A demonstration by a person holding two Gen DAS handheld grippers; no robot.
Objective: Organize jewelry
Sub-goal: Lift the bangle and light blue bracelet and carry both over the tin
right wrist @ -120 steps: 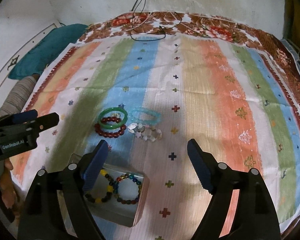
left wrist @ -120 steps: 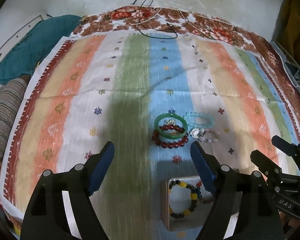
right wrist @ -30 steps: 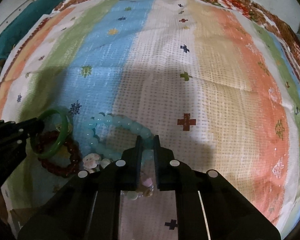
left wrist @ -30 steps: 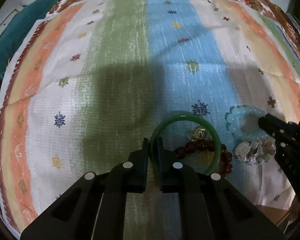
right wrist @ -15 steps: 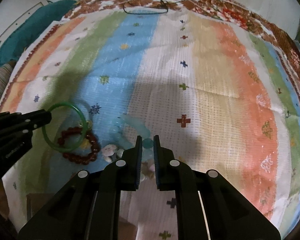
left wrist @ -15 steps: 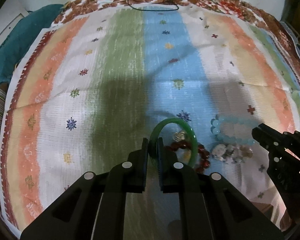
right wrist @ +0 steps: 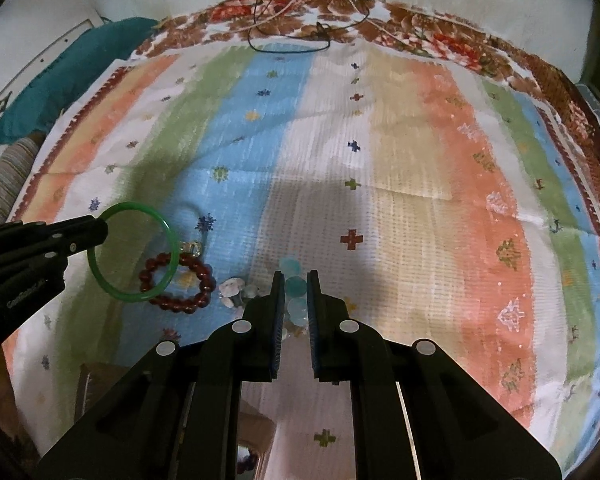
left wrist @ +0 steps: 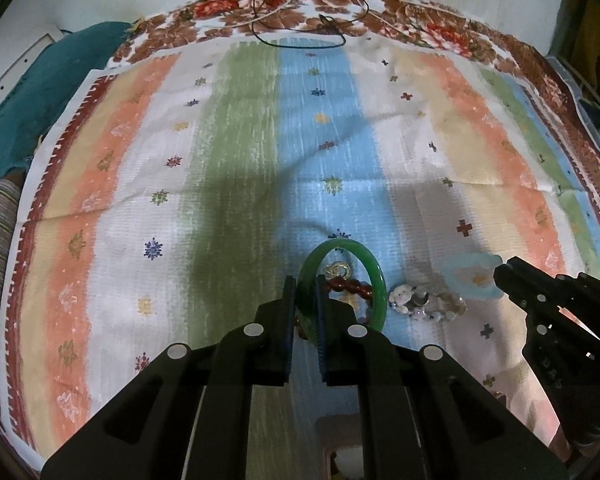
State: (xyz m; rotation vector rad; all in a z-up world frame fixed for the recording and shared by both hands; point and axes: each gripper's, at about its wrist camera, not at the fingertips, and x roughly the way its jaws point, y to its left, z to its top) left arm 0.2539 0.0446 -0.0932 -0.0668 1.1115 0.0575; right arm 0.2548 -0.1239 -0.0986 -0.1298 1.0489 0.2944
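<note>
My left gripper (left wrist: 303, 284) is shut on the rim of a green bangle (left wrist: 375, 276), lifted clear of the striped cloth. Under it lie a dark red bead bracelet (left wrist: 354, 287) and a small gold ring (left wrist: 337, 269), with a white and clear bead bracelet (left wrist: 424, 300) to their right. My right gripper (right wrist: 293, 280) is shut on a light blue bead bracelet (right wrist: 296, 286), which hangs blurred off the cloth (left wrist: 466, 274). In the right wrist view the left gripper (right wrist: 100, 232) holds the bangle (right wrist: 118, 290) above the red bracelet (right wrist: 198, 276).
The rim of a small open box (left wrist: 328, 426) shows at the near edge below the grippers. A teal cushion (left wrist: 28, 100) lies at the far left. Black and white cables (left wrist: 296, 40) trail across the cloth's far floral border.
Both grippers have risen. The green bangle and the light blue bracelet have come up off the cloth with them, and the remaining jewelry looks smaller and farther below.
</note>
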